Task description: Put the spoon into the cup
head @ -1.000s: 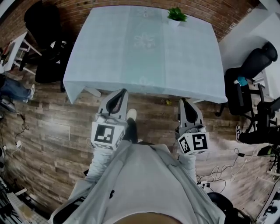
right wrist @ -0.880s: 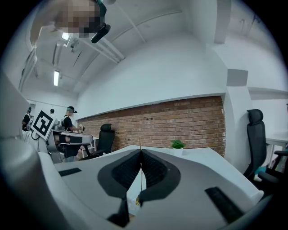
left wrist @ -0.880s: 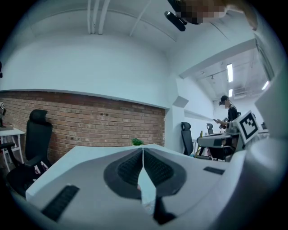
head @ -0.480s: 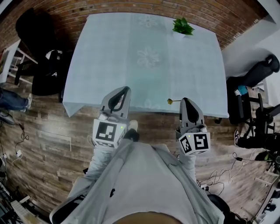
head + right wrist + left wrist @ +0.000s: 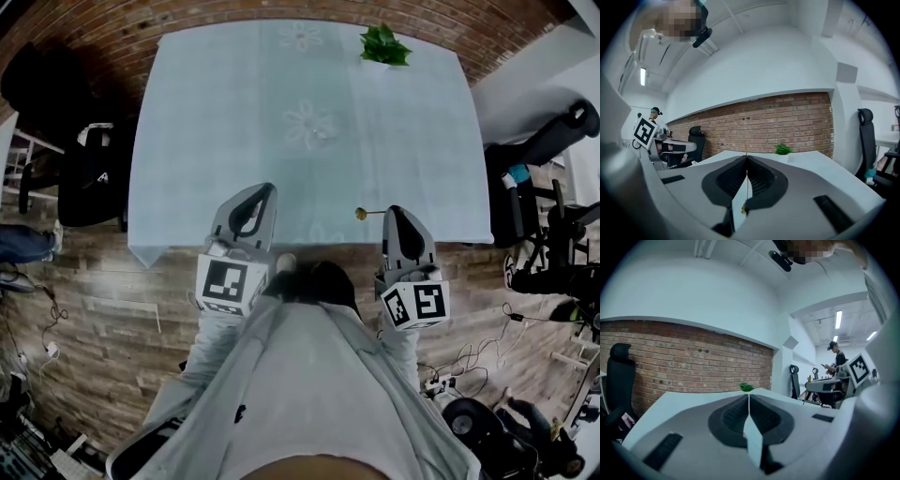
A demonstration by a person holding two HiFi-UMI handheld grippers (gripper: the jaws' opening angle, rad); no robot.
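While the right gripper [image 5: 394, 213] clamps the thin gold spoon [image 5: 363, 214] just over the near edge of the table [image 5: 225, 112], the left gripper [image 5: 262, 191], jaws together and empty, hovers over that same edge. Open tabletop runs to a potted plant [image 5: 382, 45] at the far edge; office chairs [image 5: 89, 178] flank both sides.

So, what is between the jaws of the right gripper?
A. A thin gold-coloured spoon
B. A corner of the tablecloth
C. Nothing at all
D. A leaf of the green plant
A: the right gripper view shows the right gripper with its jaws closed on the thin handle of the spoon, and in the head view the spoon's end sticks out sideways from the tips, above the near edge of the table.
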